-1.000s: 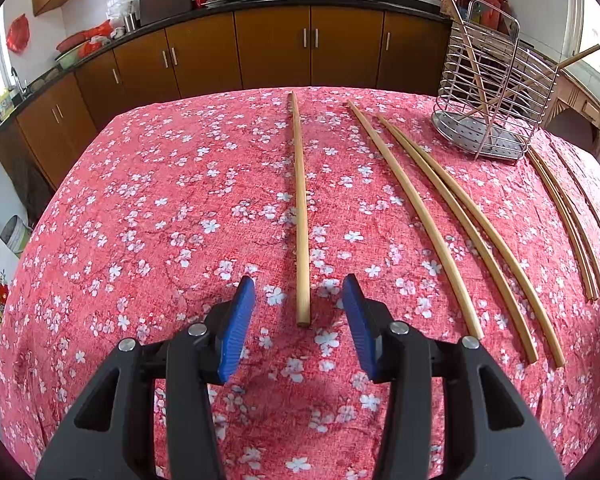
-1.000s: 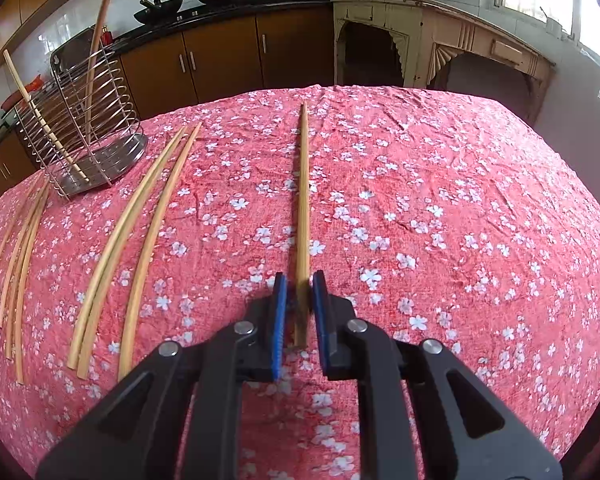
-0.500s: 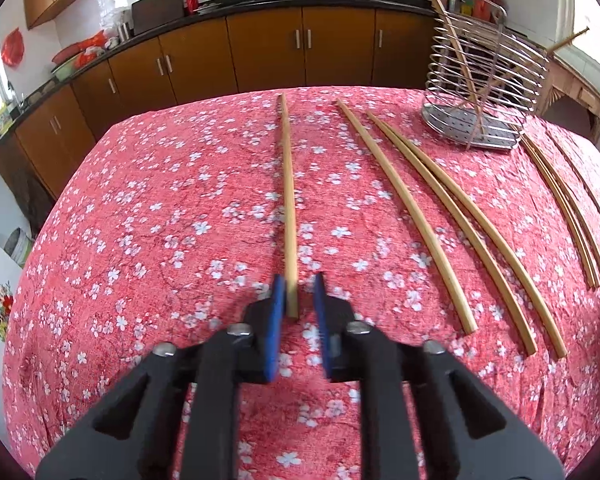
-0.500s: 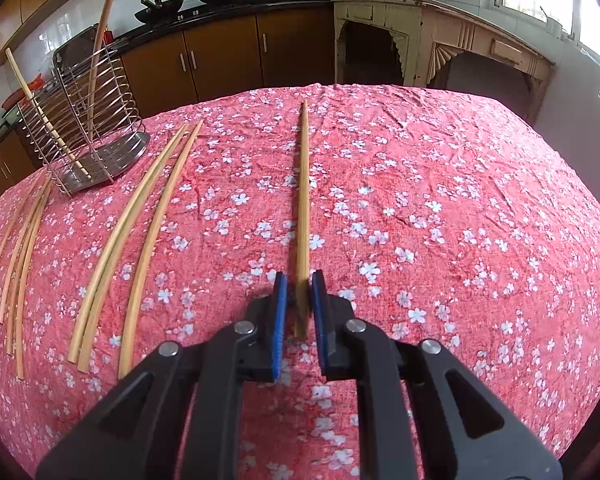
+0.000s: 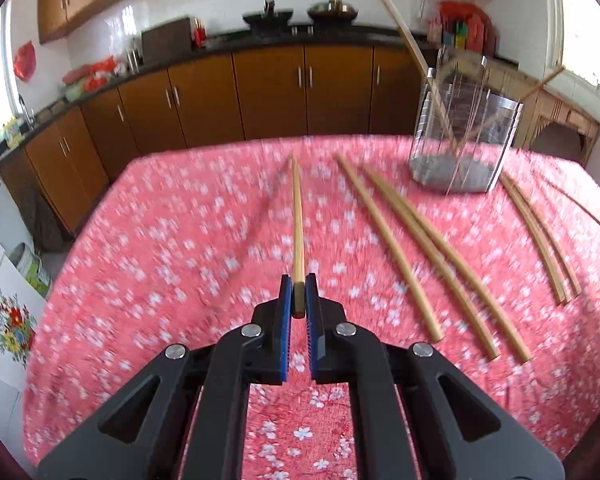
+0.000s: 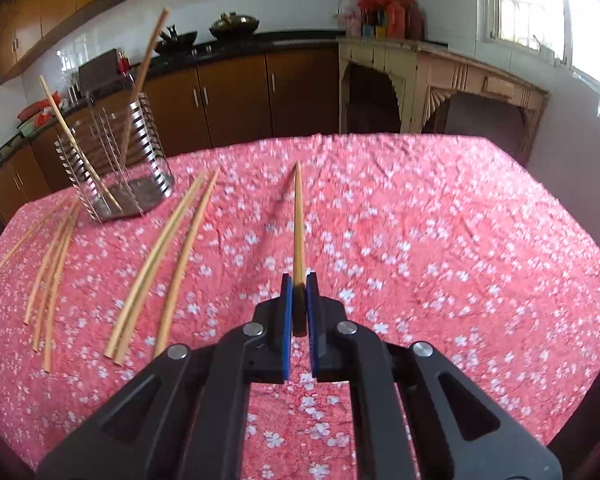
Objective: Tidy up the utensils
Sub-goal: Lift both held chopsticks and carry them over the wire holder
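Note:
My left gripper [image 5: 299,286] is shut on the near end of a wooden chopstick [image 5: 297,216], which points away from me and is lifted off the red flowered tablecloth [image 5: 180,240]. My right gripper [image 6: 299,284] is shut on the near end of another chopstick [image 6: 298,220], also raised above the cloth with its shadow beneath. A wire utensil holder [image 5: 462,128] stands at the back right in the left wrist view, with two sticks leaning in it. The same holder [image 6: 120,156] shows at the back left in the right wrist view.
Several loose chopsticks [image 5: 420,256] lie on the cloth to the right of the left gripper, two more [image 5: 540,240] further right. In the right wrist view loose chopsticks [image 6: 164,260] lie to the left. Brown kitchen cabinets [image 5: 268,92] stand behind the table.
The left gripper closed on its chopstick. Both grippers then rose, lifting their chopsticks off the cloth, and the views tilted up toward the cabinets.

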Demonstrator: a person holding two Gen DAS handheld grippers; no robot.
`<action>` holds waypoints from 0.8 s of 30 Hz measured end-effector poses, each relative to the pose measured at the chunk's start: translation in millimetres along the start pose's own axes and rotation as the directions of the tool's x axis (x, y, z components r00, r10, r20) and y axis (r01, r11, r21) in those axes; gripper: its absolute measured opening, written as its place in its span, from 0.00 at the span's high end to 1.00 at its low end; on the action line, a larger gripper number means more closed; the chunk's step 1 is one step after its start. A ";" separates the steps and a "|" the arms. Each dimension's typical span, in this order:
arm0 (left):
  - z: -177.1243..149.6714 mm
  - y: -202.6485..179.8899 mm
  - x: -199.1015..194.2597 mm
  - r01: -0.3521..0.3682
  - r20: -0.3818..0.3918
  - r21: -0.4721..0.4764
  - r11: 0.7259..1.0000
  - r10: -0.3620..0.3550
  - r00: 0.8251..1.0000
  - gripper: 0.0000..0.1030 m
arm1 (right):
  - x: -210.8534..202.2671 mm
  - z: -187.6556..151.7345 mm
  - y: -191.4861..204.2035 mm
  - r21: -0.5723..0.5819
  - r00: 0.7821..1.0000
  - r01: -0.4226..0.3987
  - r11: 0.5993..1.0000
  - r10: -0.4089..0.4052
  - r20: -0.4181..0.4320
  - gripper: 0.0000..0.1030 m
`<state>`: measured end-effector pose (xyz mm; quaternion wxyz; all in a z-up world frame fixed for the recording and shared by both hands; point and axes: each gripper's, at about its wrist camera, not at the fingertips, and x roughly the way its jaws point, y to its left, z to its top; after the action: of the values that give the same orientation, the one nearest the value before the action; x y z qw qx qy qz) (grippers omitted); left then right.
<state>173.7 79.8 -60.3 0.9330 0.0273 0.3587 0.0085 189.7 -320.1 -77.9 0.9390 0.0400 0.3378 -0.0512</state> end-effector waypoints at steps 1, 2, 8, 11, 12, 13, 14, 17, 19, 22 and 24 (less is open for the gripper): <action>3.2 0.3 -6.7 0.000 0.020 -0.004 1.000 0.000 1.000 0.93 | -6.9 3.8 0.6 0.001 1.000 -0.004 1.000 0.004 0.022 0.92; 7.7 1.6 -14.9 0.005 0.045 -0.013 1.000 -0.004 0.999 0.94 | -11.8 7.0 0.6 0.002 0.999 -0.006 1.000 0.006 0.040 0.92; 27.9 7.2 -43.3 0.007 0.153 -0.042 0.999 0.000 0.988 0.94 | -43.0 33.7 2.6 0.005 0.986 -0.012 1.000 0.011 0.166 0.92; 38.3 9.4 -53.5 0.008 0.195 -0.059 0.998 0.004 0.981 0.94 | -50.5 47.6 1.5 0.007 0.978 -0.012 1.000 0.010 0.209 0.92; 42.3 10.4 -56.8 0.007 0.211 -0.065 0.998 0.007 0.978 0.94 | -53.3 52.8 1.5 0.008 0.974 -0.012 1.000 0.010 0.224 0.92; 45.5 11.2 -58.7 0.006 0.220 -0.069 0.998 0.009 0.976 0.94 | -56.3 57.6 2.0 0.007 0.971 -0.012 1.000 0.010 0.239 0.92; 49.8 12.4 -61.9 0.006 0.233 -0.074 0.997 0.011 0.973 0.94 | -57.7 60.5 2.7 0.005 0.968 -0.011 1.000 0.009 0.252 0.92; 61.7 16.3 -67.0 0.007 0.262 -0.089 0.996 0.016 0.965 0.94 | -65.1 73.7 4.9 0.001 0.956 -0.009 1.000 0.008 0.294 0.93; 70.3 18.4 -70.2 0.012 0.280 -0.098 0.995 0.015 0.960 0.94 | -69.6 83.0 6.1 0.001 0.948 -0.012 1.000 0.011 0.318 0.93; 80.4 22.1 -74.1 0.018 0.300 -0.111 0.994 0.016 0.954 0.94 | -76.0 92.0 8.7 0.001 0.940 -0.019 1.000 0.017 0.341 0.93; 85.6 24.1 -76.9 0.024 0.313 -0.120 0.993 0.015 0.950 0.94 | -79.6 98.1 10.0 -0.001 0.935 -0.024 1.000 0.023 0.355 0.93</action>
<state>174.1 97.3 55.9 0.9780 -0.0295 0.2049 0.0239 191.7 -315.4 48.7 0.9850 0.0359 0.1621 -0.0468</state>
